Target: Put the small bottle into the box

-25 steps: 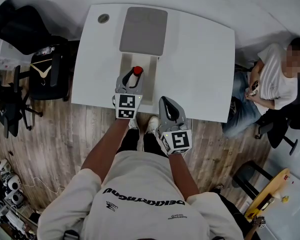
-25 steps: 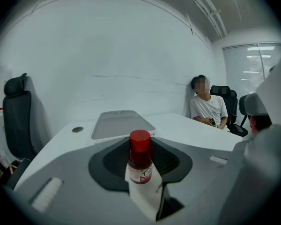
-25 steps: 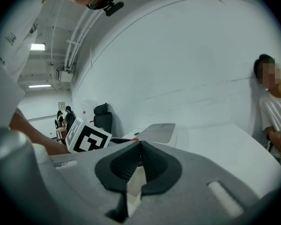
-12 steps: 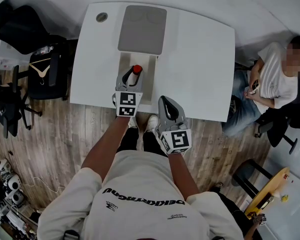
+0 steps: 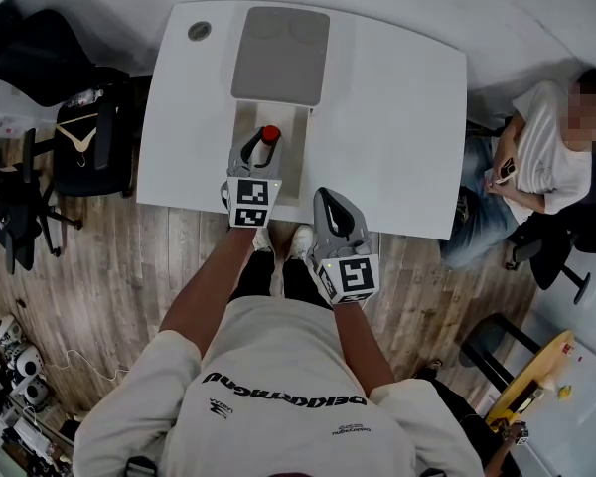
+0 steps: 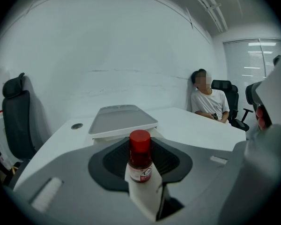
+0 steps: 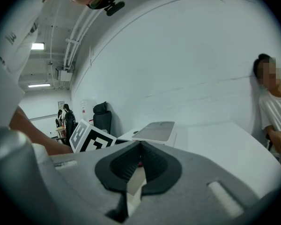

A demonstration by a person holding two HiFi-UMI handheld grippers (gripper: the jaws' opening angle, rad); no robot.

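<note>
A small bottle with a red cap [image 5: 269, 134] [image 6: 140, 158] stands upright between the pads of my left gripper [image 5: 261, 149] [image 6: 141, 167], which is shut on it. The bottle hangs over the open white box [image 5: 296, 167] near the table's front edge. The box's grey lid [image 5: 280, 55] [image 6: 122, 121] lies flipped back beyond it. My right gripper [image 5: 330, 207] [image 7: 140, 161] is held to the right of the box at the table's front edge, jaws shut with nothing between them. How deep the bottle is in the box is hidden by the gripper.
The white table [image 5: 397, 117] has a round cable hole [image 5: 199, 31] at its far left. A person sits on a chair at the right [image 5: 551, 157]. Black office chairs [image 5: 89, 137] stand left of the table.
</note>
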